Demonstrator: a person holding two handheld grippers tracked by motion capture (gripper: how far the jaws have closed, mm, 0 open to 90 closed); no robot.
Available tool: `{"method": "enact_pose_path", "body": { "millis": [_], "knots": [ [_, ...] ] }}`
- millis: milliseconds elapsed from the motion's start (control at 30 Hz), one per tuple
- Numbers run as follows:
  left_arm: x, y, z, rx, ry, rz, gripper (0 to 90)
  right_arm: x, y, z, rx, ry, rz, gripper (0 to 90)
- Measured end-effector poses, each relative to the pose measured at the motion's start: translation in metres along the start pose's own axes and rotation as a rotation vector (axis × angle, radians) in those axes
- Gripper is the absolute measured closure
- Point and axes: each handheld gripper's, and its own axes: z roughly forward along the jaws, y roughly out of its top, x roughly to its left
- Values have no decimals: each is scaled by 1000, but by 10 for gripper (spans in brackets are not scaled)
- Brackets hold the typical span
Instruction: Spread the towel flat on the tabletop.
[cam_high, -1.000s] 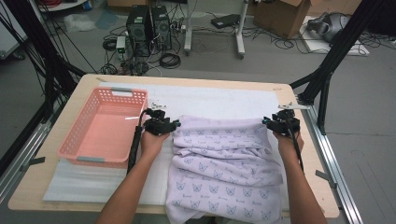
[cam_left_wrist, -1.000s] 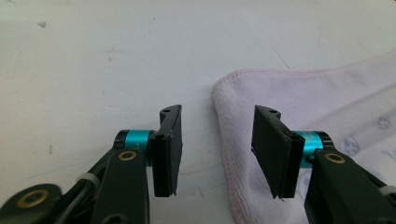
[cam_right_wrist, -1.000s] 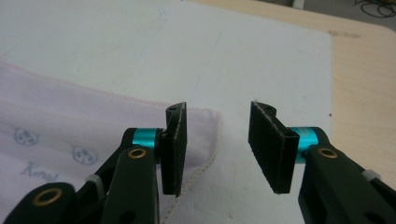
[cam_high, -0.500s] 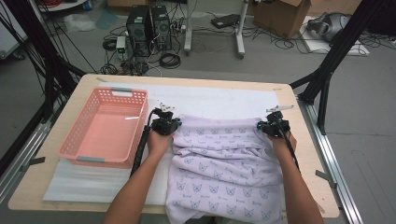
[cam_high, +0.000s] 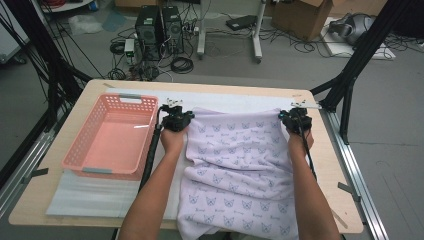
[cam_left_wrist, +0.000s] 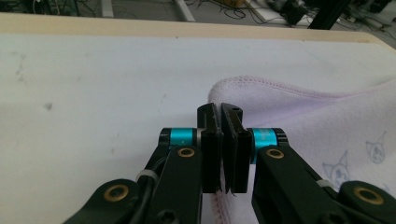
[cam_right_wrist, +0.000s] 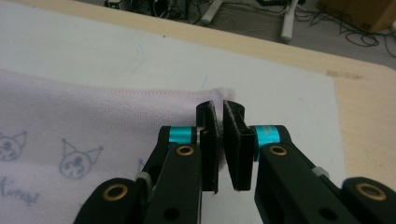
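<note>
We're clamping the lilac towel (cam_high: 240, 170) with both tongs: left tongs (cam_left_wrist: 220, 140) pinching its far left corner, right tongs (cam_right_wrist: 221, 140) pinching its far right corner. Towel is lying spread on the tabletop (cam_high: 330, 165), just right of the pink basket (cam_high: 112, 137).

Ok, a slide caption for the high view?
Both grippers shut on the lilac towel's far corners, beside a pink basket.

I see a pale lilac towel (cam_high: 240, 170) printed with small blue-grey cartoon faces, a salmon-pink basket (cam_high: 112, 137), and black jaws with turquoise bands
</note>
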Motion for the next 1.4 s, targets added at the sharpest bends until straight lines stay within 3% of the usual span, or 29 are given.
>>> {"method": "enact_pose_path", "body": {
  "millis": [67,167,200,267,300,400,500,633,733,833,967,1100,1200,1267,1300,1333,1400],
  "knots": [
    [3,6,7,33,-15,16,859,-1,3,3,-2,-2,13,847],
    [6,7,11,22,-29,22,814,-3,6,6,-2,0,24,840],
    [8,7,11,30,-30,15,730,-3,6,7,5,4,30,825],
    [12,4,12,76,-41,-38,520,-4,4,9,23,8,48,749],
    [14,3,11,100,-49,-39,476,-6,3,9,34,20,57,704],
    [13,-1,6,126,-63,-25,429,-7,2,6,59,40,70,629],
    [11,-2,1,166,-89,-12,407,-5,3,-3,64,51,49,605],
    [6,-8,-12,126,-96,20,438,-6,5,-17,62,77,41,590],
    [5,-11,-16,186,-122,31,433,-8,5,-27,61,120,27,576],
    [1,-15,-23,158,-117,35,439,-8,4,-39,65,135,5,554],
    [-4,-25,-24,235,-133,53,431,-6,-2,-47,84,156,-11,546],
    [-12,-32,-26,233,-139,68,426,-3,-12,-50,138,180,-40,536],
    [-19,-36,-28,224,-110,127,521,-1,-21,-50,160,197,-52,535],
    [-22,-37,-28,228,-84,166,686,1,-25,-49,184,207,-56,512],
    [-22,-36,-28,229,-93,154,801,2,-27,-47,206,216,-61,502],
    [-23,-36,-27,227,-86,153,855,4,-28,-45,226,225,-68,501],
    [-22,-34,-27,192,-44,150,865,8,-30,-42,257,222,-88,500]
  ]
}}
